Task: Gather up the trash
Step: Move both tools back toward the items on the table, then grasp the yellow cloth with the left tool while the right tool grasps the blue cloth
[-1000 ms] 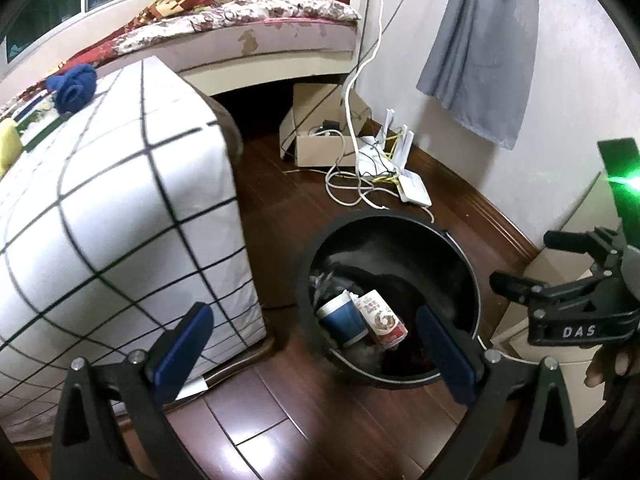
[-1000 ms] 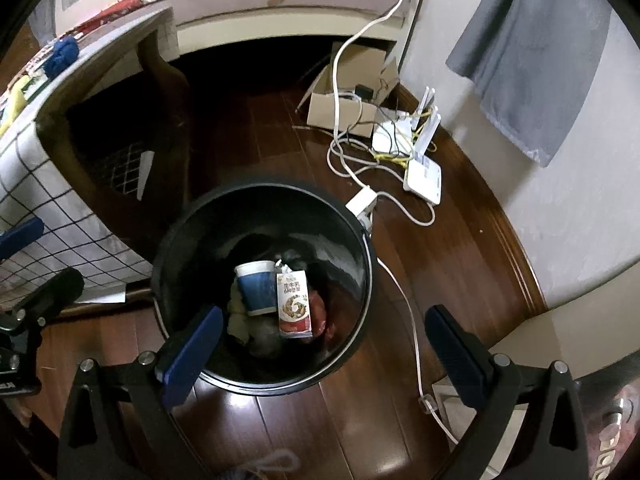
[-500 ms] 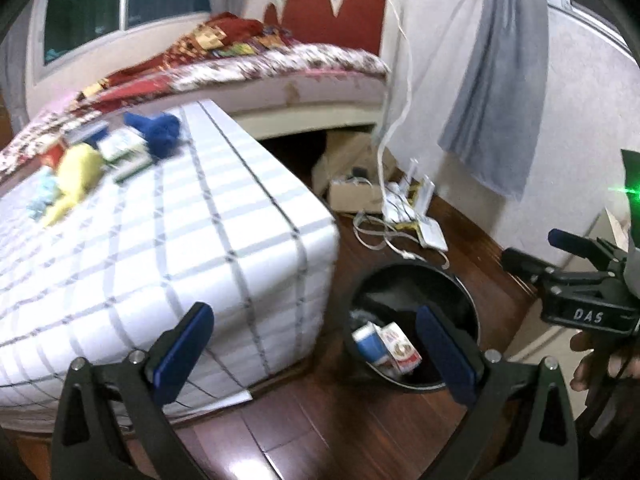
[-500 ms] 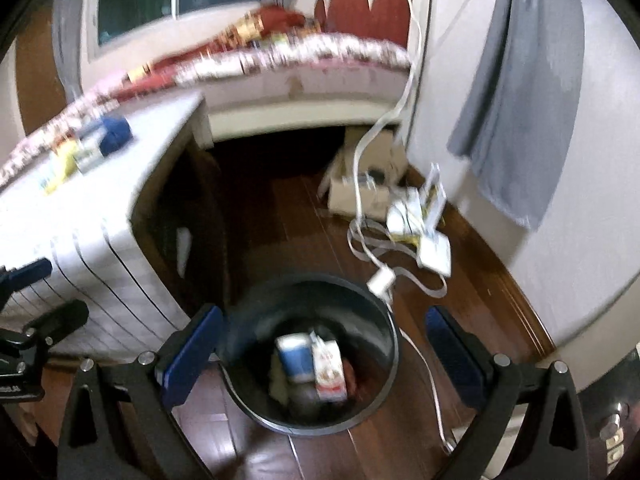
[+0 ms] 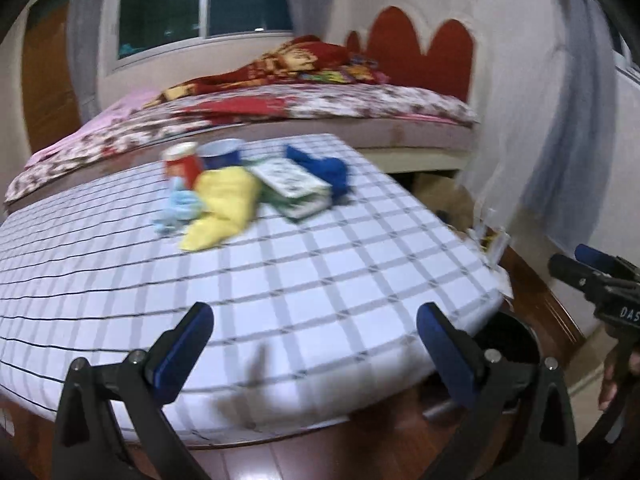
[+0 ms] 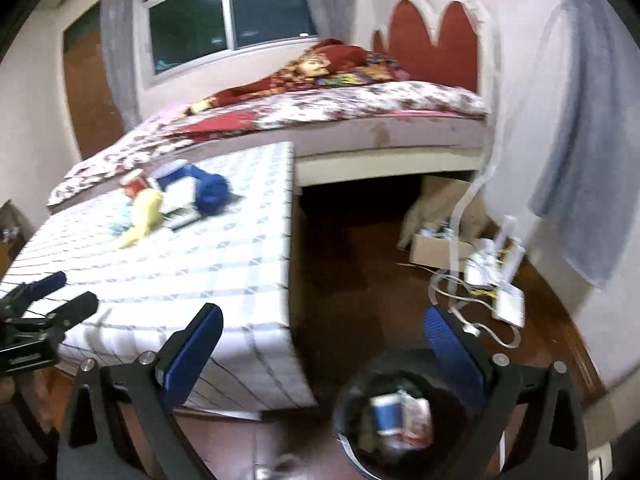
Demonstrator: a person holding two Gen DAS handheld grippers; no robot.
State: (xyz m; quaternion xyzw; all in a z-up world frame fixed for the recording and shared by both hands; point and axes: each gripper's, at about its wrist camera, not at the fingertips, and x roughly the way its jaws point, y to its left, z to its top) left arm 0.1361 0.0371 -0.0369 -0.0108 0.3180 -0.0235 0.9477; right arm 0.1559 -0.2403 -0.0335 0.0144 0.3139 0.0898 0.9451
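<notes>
Trash lies in two places. On the checked tablecloth (image 5: 304,280), toward eleven o'clock from the left gripper (image 5: 316,344), sit a red cup (image 5: 183,163), a blue cup (image 5: 222,152), a yellow wrapper (image 5: 224,204), a pale blue scrap (image 5: 180,208), a green-and-white carton (image 5: 296,188) and a blue cloth (image 5: 324,168), bunched close together. The left gripper's jaws stand wide apart, nothing between them. The right gripper (image 6: 326,360) has just been closing a little, yet gapes wide and empty above the black bin (image 6: 352,396), which holds a blue-banded cup (image 6: 386,416) beside a red-and-white carton (image 6: 416,416). A bed (image 6: 360,104) stands at twelve o'clock
</notes>
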